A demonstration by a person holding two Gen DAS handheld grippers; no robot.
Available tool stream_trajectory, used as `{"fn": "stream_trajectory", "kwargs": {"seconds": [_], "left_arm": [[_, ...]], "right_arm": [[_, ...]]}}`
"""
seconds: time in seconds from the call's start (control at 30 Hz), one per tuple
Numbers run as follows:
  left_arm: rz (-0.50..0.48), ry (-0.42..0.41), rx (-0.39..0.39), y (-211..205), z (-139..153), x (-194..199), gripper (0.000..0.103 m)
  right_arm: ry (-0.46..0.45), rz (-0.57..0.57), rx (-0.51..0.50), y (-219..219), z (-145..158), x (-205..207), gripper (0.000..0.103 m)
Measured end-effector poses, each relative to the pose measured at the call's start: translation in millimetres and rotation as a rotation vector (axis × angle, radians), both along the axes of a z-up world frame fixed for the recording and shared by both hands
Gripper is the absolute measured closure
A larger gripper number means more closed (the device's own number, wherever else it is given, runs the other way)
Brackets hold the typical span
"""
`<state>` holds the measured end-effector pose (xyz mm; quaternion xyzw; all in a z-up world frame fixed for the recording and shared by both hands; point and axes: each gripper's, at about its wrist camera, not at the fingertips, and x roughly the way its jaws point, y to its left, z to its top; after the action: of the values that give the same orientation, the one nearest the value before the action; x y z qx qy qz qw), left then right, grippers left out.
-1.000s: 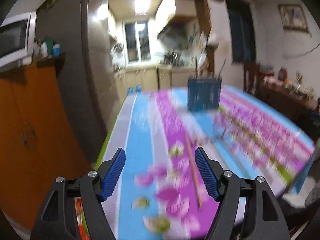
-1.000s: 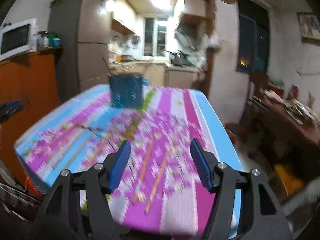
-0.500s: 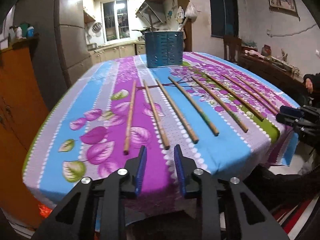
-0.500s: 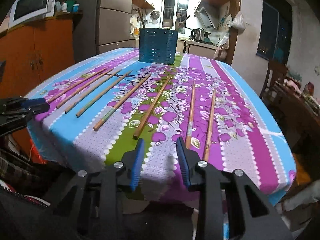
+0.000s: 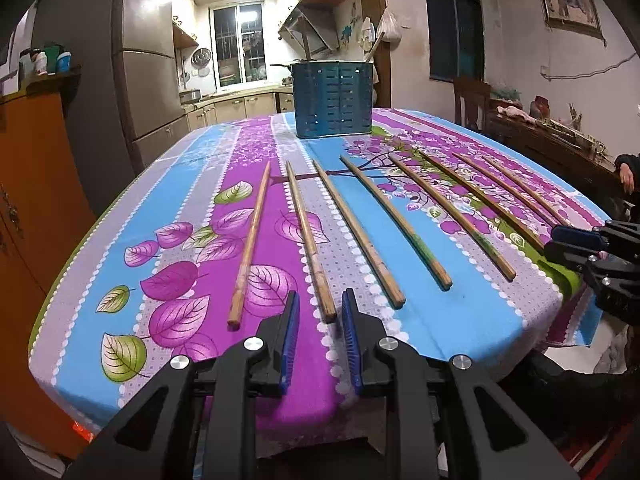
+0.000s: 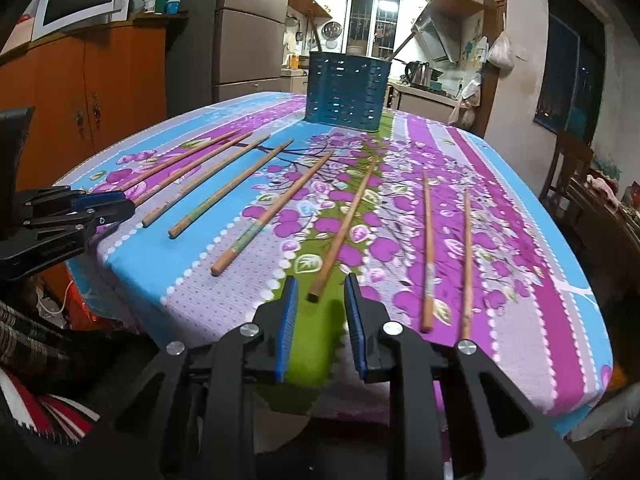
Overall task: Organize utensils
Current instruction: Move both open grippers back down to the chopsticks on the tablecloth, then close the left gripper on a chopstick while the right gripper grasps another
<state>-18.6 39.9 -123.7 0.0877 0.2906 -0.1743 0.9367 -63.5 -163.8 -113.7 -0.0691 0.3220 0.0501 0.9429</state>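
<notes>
Chopsticks [image 5: 310, 240] are judged light, stiff and smooth, best pinched near thick ends lying just ahead of narrow, empty, closing jaws of left gripper [image 5: 320, 330] and right gripper [image 6: 320, 310]

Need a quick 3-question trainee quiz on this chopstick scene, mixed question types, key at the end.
1. How many chopsticks lie on the tablecloth?
2. True or false: the blue holder lies tipped on its side.
3. In the right wrist view, the right gripper lines up with the near end of which chopstick, counted from the picture's right? A first, B third, C sixth.

Key: 1. eight; 2. false, it stands upright; 3. B.
</notes>
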Motion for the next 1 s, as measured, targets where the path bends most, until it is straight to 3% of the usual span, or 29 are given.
{"fn": "stream_trajectory", "kwargs": {"seconds": [0.43, 0.73, 0.87, 1.0], "left_arm": [[0.026, -0.046, -0.022, -1.4, -5.5, -4.5, 0.080], [0.043, -0.069, -0.013, -4.9, -6.5, -7.5, 0.080], [0.042, -0.069, -0.007, -5.4, -6.3, -7.7, 0.080], [0.041, -0.069, -0.008, -5.9, -5.5, -7.6, 0.080]], "right_arm": [[-0.082, -0.067, -0.032, 10.0, -7.1, -4.2, 0.083], [-0.087, -0.098, -0.008, 7.1, -6.8, 0.1, 0.083], [-0.128, -0.088, -0.070, 17.0, -0.3, -5.6, 0.088], [-0.096, -0.115, -0.025, 8.0, -4.7, 2.9, 0.088]]}}
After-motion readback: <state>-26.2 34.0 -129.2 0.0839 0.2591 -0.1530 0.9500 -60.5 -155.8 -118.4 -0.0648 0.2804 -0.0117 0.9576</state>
